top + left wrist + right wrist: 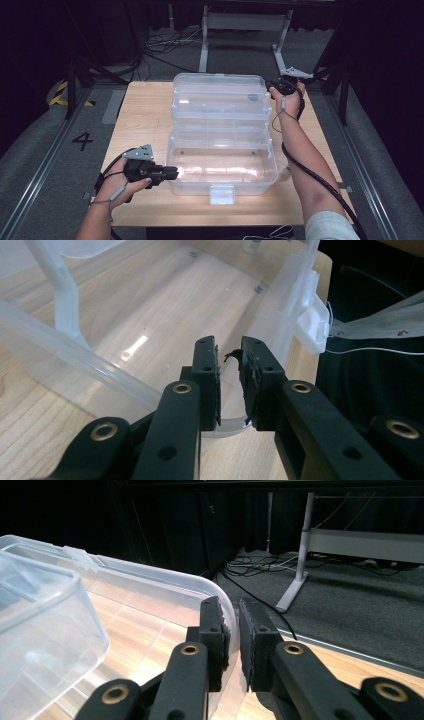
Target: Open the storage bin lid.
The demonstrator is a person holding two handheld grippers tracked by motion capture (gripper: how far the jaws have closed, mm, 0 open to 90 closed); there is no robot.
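- Left claw point(172, 173) clamps the near-left wall of the clear plastic box point(222, 172) on the worktop point(145, 120).
- Right claw point(272, 86) pinches the open lid's point(217, 95) far-right rim.

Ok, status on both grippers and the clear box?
Left gripper shut on box base rim. Right gripper shut on lid edge. Box open, nothing in the way.

Clear plastic box point(220, 135), black left tool point(172, 173), pale wood-grain table point(145, 115), grey floor point(40, 150)
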